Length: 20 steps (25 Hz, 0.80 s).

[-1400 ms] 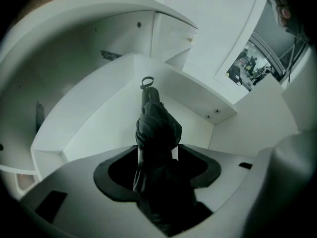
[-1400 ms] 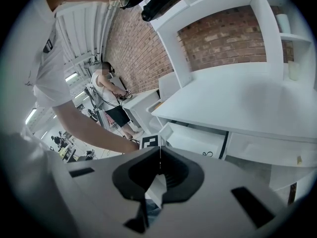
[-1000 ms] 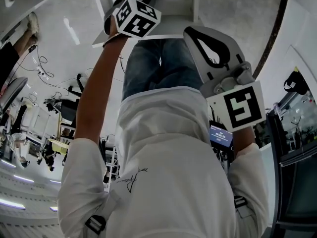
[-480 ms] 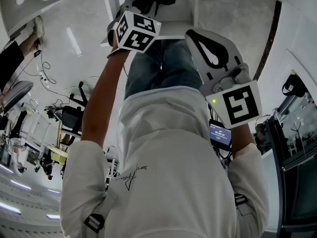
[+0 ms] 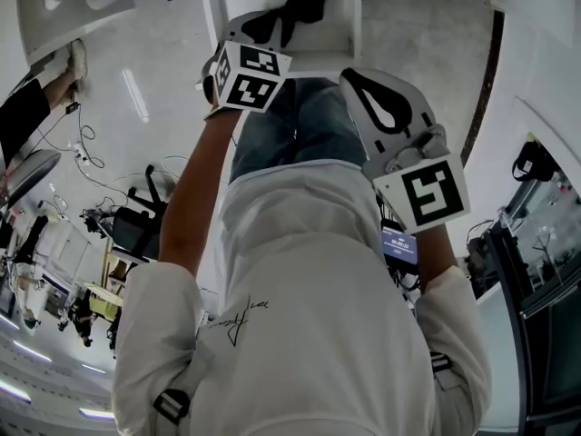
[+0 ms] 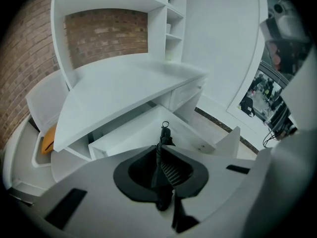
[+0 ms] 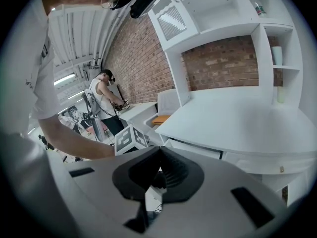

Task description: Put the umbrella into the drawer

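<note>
A black folded umbrella [image 5: 295,12] hangs from my left gripper [image 5: 263,27] over the open white drawer [image 5: 338,36]. In the left gripper view the jaws have just been closing, and my left gripper [image 6: 161,150] is shut on the umbrella [image 6: 164,133]. Its thin end with a small ring pokes out past the tips above the drawer [image 6: 131,135]. My right gripper [image 5: 363,66] is held beside it to the right. In the right gripper view my right gripper [image 7: 158,151] looks shut with nothing between the jaws.
The drawer sticks out from under a white desk top [image 6: 119,88] with shelves and a brick wall behind. An orange thing [image 6: 47,140] lies in a white seat at the left. Another person [image 7: 105,95] works at a bench. Cables [image 5: 82,125] trail on the floor.
Both grippers have risen. The left gripper has lifted the umbrella, which now shows more fully over the drawer in the head view.
</note>
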{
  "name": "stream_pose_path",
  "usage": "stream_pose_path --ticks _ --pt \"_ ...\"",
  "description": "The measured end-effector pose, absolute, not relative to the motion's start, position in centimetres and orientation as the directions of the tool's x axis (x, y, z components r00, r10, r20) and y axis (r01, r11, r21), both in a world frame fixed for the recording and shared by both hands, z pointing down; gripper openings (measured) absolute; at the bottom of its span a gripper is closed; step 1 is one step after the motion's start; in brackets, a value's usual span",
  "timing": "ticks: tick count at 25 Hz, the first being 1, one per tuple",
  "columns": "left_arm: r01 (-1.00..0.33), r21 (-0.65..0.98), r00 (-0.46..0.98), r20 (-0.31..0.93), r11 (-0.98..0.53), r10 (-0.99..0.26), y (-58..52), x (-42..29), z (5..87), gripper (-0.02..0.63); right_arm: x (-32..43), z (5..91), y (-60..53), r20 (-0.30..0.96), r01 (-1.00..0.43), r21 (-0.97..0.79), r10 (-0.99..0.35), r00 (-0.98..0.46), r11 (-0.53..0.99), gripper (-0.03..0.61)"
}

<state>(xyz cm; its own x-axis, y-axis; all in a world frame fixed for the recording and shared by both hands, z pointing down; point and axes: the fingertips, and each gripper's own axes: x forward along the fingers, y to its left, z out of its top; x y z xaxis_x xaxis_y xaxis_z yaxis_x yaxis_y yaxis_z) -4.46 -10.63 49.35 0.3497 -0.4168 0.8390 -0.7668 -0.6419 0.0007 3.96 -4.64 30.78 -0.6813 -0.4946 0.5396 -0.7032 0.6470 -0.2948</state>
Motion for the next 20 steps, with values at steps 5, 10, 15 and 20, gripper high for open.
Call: stream_pose_path --ticks 5,10,15,20 --pt "-0.801 0.027 0.357 0.824 -0.598 -0.441 -10.3 -5.7 48.2 0.032 3.5 30.1 -4.1 0.539 -0.715 -0.291 -0.509 -0.671 0.636 0.025" --pt "-0.821 0.043 0.37 0.799 -0.569 -0.474 -9.9 -6.5 46.6 0.025 3.0 29.5 -3.7 0.539 -0.729 -0.273 -0.527 -0.657 0.628 0.025" --pt "-0.842 0.038 0.369 0.767 -0.538 -0.524 -9.6 -7.6 44.4 0.02 2.5 28.9 -3.1 0.542 -0.744 -0.252 -0.547 -0.638 0.619 0.025" --pt "-0.845 0.042 0.388 0.735 -0.534 -0.557 -8.8 -8.2 41.6 0.018 1.9 27.8 -2.3 0.537 -0.752 -0.231 -0.563 -0.628 0.618 0.025"
